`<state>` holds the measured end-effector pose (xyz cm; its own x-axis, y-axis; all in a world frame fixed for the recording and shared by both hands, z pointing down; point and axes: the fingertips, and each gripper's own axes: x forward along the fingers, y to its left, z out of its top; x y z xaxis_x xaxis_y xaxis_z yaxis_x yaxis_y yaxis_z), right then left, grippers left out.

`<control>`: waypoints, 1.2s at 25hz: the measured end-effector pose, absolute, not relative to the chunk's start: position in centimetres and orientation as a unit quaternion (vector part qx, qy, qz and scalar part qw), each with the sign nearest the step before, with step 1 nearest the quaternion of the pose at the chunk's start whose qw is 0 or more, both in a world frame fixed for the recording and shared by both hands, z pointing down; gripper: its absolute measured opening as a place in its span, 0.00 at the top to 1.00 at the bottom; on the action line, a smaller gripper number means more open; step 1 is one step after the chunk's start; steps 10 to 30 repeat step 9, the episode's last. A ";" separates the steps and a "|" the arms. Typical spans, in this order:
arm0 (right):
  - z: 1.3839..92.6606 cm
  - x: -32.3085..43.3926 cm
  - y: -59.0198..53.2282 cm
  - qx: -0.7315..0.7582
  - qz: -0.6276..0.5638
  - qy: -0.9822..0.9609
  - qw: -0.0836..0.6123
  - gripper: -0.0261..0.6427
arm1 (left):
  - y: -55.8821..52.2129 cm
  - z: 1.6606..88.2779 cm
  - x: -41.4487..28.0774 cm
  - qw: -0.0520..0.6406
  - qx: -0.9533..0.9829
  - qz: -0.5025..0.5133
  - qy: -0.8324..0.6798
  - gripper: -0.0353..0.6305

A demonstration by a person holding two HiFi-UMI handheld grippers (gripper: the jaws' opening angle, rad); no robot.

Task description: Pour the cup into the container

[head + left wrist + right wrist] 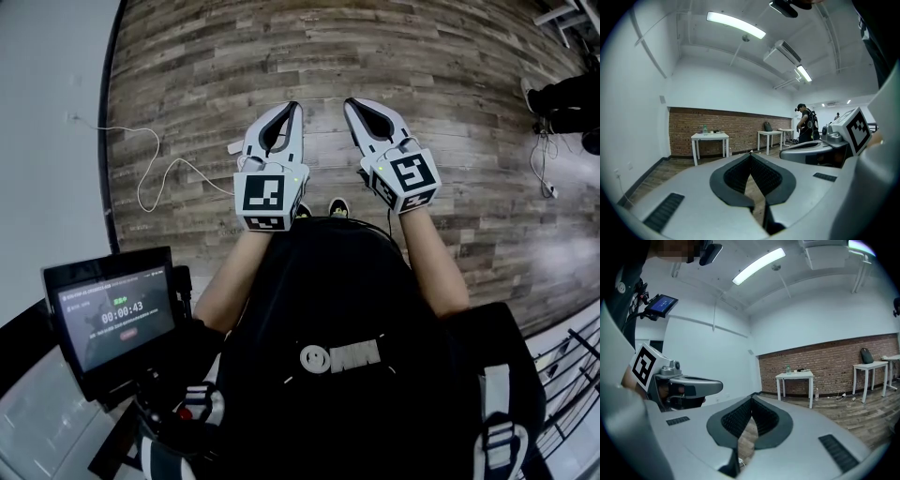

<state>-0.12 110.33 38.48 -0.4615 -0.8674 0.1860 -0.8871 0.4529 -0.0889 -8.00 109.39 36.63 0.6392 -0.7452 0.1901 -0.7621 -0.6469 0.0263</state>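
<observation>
1. Standing over a wood-plank floor (187, 75), the person holds both grippers out level and side by side. Nothing lies between or in front of them.
2. Surroundings, head view: white cable (155, 169) looped on the floor at left; white wall (47, 141) beyond it; black harness (356, 319) on the person's chest; another person's dark legs and shoe (562, 98) at the far right edge.
3. Surroundings, gripper views: brick wall (717, 129) across the room; white table (710, 137) against it, carrying a bottle (704, 129) and small items; second table (769, 133) to its right with a dark bag (767, 126); a standing person (806, 124) beyond.
4. Cup and container: cannot be made out in any view; the items on the white table are too small to identify.
5. Left gripper (293, 106): fingertips pressed together, nothing held; only floor shows through the oval gap behind the tips.
6. Right gripper (349, 101): fingertips likewise closed tip to tip, empty, touching nothing.
7. Writing: mounted screen (117, 317) at lower left reads "00:00:43"; its smaller lines are illegible. Each gripper's cube bears black-and-white square markers. The harness logo is unreadable.
</observation>
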 end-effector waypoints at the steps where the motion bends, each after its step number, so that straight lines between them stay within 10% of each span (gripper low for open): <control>1: 38.5 -0.2 110.3 0.515 0.086 -0.851 0.057 0.95 | 109.3 36.6 -8.0 0.052 0.904 0.080 -0.417 0.95; 30: 38.4 -0.2 109.8 0.514 0.081 -0.852 0.058 0.95 | 109.1 36.4 -8.2 0.049 0.902 0.077 -0.423 0.95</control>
